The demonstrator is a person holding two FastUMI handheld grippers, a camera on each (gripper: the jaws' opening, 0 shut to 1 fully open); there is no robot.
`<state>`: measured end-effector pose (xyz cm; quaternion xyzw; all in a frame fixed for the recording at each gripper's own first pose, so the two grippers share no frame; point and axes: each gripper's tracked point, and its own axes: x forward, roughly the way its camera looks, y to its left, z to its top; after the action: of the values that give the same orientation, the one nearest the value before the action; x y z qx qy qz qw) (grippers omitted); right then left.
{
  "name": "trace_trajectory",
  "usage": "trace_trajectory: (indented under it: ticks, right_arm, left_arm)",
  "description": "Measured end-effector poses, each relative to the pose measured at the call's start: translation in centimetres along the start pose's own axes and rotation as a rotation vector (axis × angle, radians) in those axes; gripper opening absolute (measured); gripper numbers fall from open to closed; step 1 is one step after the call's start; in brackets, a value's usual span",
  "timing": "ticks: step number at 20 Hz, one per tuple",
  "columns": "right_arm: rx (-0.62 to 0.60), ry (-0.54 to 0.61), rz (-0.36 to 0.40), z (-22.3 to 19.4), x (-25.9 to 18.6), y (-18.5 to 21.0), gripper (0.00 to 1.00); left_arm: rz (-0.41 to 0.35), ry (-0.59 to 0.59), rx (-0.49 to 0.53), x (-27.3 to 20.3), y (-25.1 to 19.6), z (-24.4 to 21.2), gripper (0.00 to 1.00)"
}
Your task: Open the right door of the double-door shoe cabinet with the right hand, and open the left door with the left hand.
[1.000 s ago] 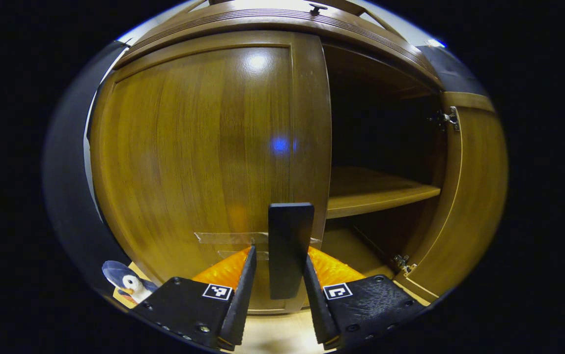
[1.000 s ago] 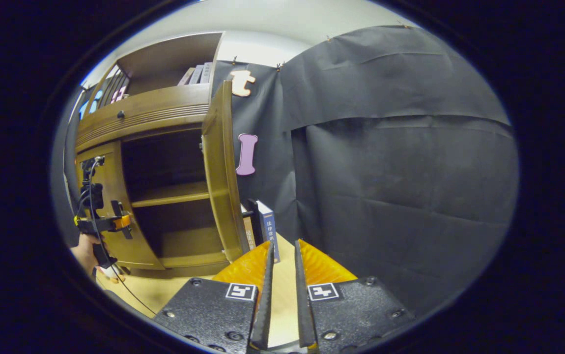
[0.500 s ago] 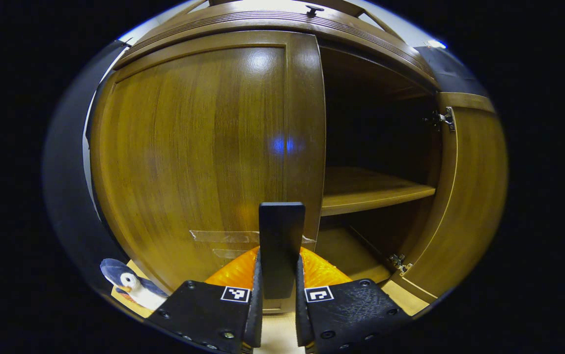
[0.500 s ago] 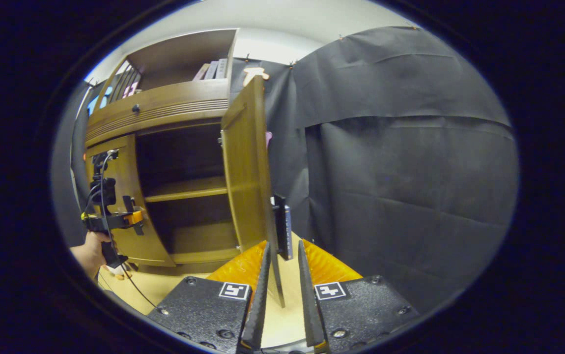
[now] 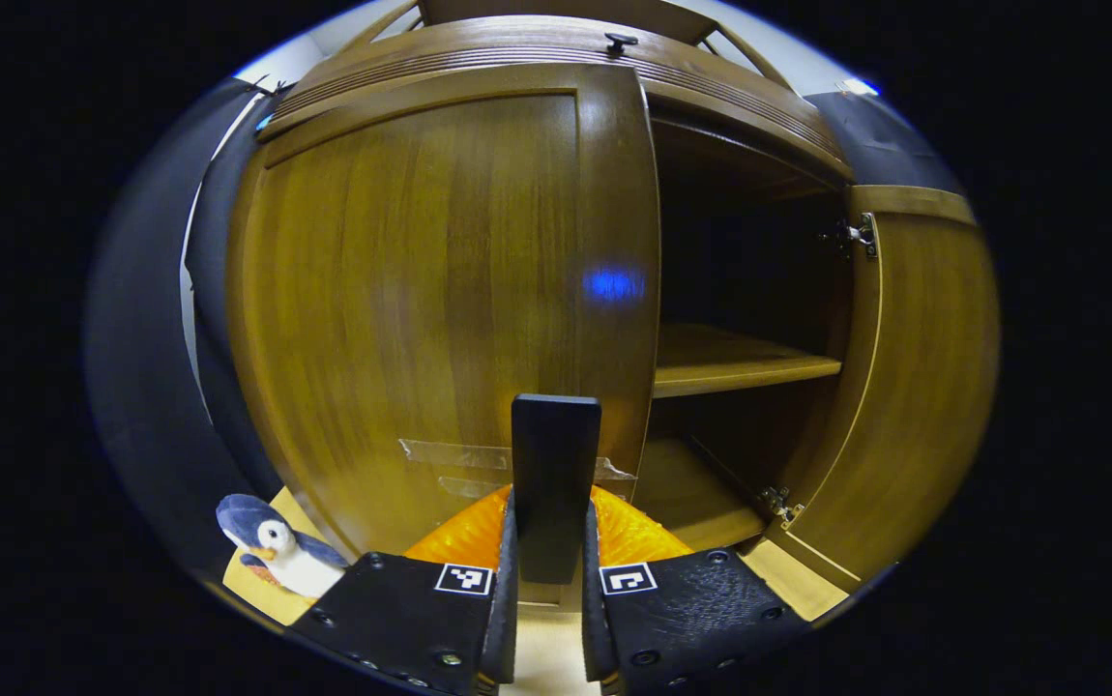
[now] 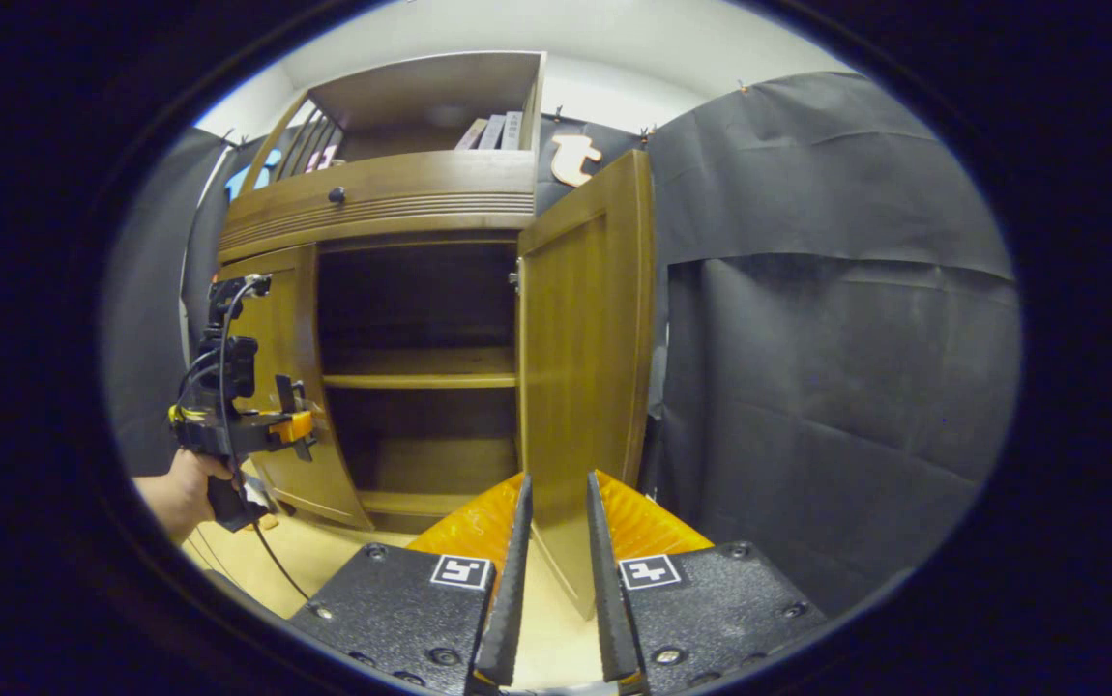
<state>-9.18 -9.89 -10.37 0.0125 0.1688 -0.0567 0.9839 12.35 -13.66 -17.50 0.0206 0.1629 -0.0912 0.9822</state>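
Note:
The wooden shoe cabinet's left door (image 5: pixel 440 290) covers the left half of the cabinet. A black upright handle (image 5: pixel 556 454) sits near that door's right edge, and my left gripper (image 5: pixel 549 503) is shut on it. The right door (image 5: pixel 914 367) is swung wide open, baring a dark interior with a shelf (image 5: pixel 740 367). In the right gripper view the right door (image 6: pixel 580 367) shows its inner face just beyond my right gripper (image 6: pixel 556 483), which is open by a narrow gap and holds nothing. That view also has the left gripper (image 6: pixel 300 425), in a hand (image 6: pixel 174 488), at the left door (image 6: pixel 280 329).
A toy penguin (image 5: pixel 276 551) stands on the light floor left of the cabinet. A drawer with a small knob (image 6: pixel 335 194) runs above the doors, and books (image 6: pixel 493 130) stand on the open top shelf. Black cloth wall (image 6: pixel 827 387) hangs right of the open door.
My left gripper closed on the left door's black handle. The right gripper view swung from the open door's edge and handle to its inner face; its finger gap stayed narrow.

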Motion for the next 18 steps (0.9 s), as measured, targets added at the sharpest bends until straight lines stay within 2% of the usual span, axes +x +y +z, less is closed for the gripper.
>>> trace_trajectory:
  ticks: [9, 10, 11, 12, 14, 18]
  right_arm:
    - [-0.039, 0.008, 0.163, 0.1, 1.7, 3.7, 0.35]
    - [-0.045, 0.013, 0.18, -0.2, 1.9, 4.1, 0.37]
    - [-0.05, 0.017, 0.198, -0.2, 2.1, 4.5, 0.37]
    - [-0.053, 0.02, 0.218, -0.2, 2.3, 5.0, 0.37]
    - [-0.058, 0.032, 0.266, -0.3, 2.6, 6.2, 0.37]
    - [-0.08, 0.032, 0.341, -0.5, 3.2, 7.9, 0.35]
  left_arm:
    - [0.065, 0.005, -0.01, -4.9, 1.7, -1.1, 0.26]
    - [0.098, 0.0, -0.006, -5.5, 2.4, -1.1, 0.26]
    - [0.1, 0.002, -0.024, -5.8, 2.9, -1.3, 0.26]
    - [0.1, -0.003, -0.037, -6.4, 2.8, -1.1, 0.15]
    - [0.105, 0.006, -0.042, -7.1, 3.3, -1.4, 0.15]
    - [0.178, 0.002, -0.087, -9.5, 4.7, -1.8, 0.14]
